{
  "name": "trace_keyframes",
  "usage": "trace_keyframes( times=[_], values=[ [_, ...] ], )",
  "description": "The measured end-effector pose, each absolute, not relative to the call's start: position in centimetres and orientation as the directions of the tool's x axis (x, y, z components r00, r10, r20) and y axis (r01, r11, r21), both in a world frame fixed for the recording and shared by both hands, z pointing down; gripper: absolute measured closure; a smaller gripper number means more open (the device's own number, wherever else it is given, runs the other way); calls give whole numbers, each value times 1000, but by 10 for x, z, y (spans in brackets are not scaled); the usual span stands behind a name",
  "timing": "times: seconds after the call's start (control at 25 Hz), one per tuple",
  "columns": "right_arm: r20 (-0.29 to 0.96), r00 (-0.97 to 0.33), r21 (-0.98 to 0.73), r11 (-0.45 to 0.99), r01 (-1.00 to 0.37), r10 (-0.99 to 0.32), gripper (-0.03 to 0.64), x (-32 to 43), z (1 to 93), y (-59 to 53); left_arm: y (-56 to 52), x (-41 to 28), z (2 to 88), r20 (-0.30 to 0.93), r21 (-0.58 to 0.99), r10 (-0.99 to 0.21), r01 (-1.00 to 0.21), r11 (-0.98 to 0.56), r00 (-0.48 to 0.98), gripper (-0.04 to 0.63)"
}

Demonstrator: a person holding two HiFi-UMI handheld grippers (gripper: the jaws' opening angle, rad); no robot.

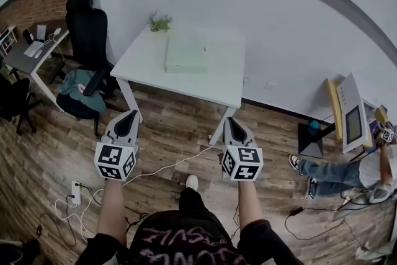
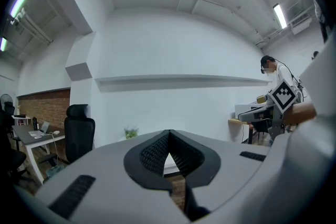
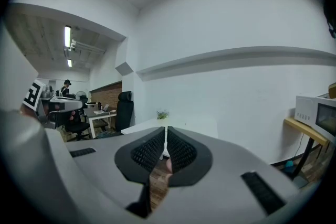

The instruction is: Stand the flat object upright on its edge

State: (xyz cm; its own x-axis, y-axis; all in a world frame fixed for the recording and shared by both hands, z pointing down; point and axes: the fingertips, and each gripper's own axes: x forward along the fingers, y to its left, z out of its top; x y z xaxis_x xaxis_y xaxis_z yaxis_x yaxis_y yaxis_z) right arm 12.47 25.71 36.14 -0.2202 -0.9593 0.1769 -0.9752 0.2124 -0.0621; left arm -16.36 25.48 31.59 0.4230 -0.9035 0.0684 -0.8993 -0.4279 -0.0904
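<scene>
A pale green flat box (image 1: 186, 54) lies flat on the white table (image 1: 214, 87) against the far wall. My left gripper (image 1: 131, 116) and right gripper (image 1: 232, 123) hover over the wooden floor, short of the table's near edge, pointing toward it. Both are shut with nothing between the jaws. In the left gripper view the left gripper (image 2: 168, 136) has its tips touching; the table and a small plant (image 2: 130, 133) show beyond. In the right gripper view the right gripper (image 3: 166, 131) is shut too, with the table (image 3: 184, 124) ahead of it.
A small plant (image 1: 160, 23) stands at the table's far left corner. A black office chair (image 1: 87, 40) with a teal garment sits left of the table, next to a desk (image 1: 31, 53). Cables and a power strip (image 1: 75, 193) lie on the floor. A person (image 1: 347, 174) sits at right by a shelf.
</scene>
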Motion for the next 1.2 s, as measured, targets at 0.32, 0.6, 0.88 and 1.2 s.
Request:
trace_keyframes(
  times=[0.32, 0.6, 0.88, 1.2],
  values=[
    [221, -237, -72, 226, -971, -946, 589, 132, 382, 175, 176, -159, 336, 113, -77, -910, -909, -409, 400, 580],
    [237, -248, -89, 233, -968, -939, 588, 153, 391, 102, 104, -140, 338, 138, -86, -912, -913, -398, 385, 580],
    [250, -268, -108, 249, -963, -930, 589, 172, 396, 43, 52, -122, 337, 145, -84, -919, -921, -381, 367, 581],
    [246, -294, -111, 274, -955, -924, 588, 174, 392, 7, 19, -121, 333, 140, -78, -929, -932, -355, 342, 580]
  ],
)
